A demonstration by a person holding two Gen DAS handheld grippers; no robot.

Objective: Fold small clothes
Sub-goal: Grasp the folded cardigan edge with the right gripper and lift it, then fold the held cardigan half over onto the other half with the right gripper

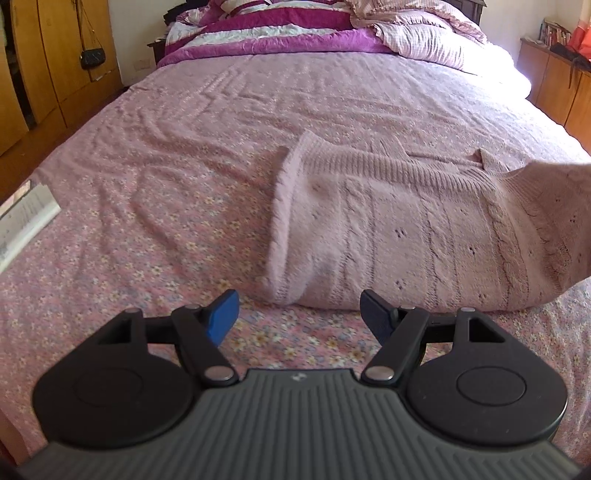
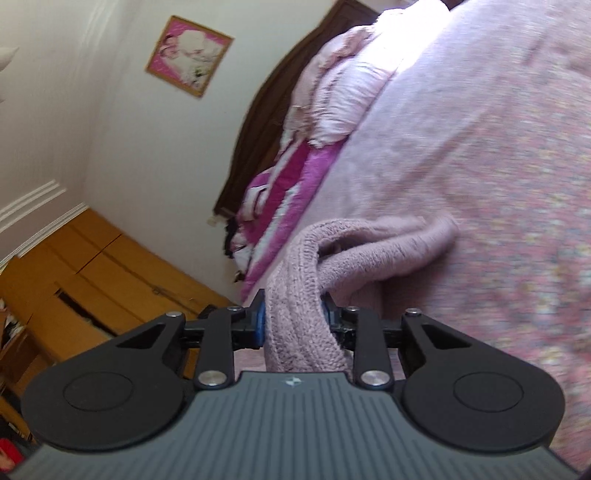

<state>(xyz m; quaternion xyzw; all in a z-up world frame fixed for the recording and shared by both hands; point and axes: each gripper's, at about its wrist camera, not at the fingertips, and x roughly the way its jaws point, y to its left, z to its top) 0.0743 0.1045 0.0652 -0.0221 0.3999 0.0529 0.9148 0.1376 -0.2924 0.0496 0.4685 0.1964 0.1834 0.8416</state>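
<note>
A pale pink cable-knit sweater (image 1: 399,221) lies on the bed, folded into a band, its right end lifted off the sheet toward the frame edge. My left gripper (image 1: 299,314) hovers open just in front of the sweater's near edge, nothing between its blue pads. In the right wrist view the picture is rolled sideways. There my right gripper (image 2: 293,319) is shut on a thick bunched fold of the sweater (image 2: 299,325), which trails away to a looped knit part (image 2: 388,240) on the bed.
The bed carries a pink floral sheet (image 1: 147,184), with a magenta-striped quilt (image 1: 266,33) and pale blankets heaped at its head. Wooden wardrobes (image 1: 40,66) stand left, a low wooden cabinet (image 1: 557,81) right. A paper sheet (image 1: 26,218) lies at the bed's left edge.
</note>
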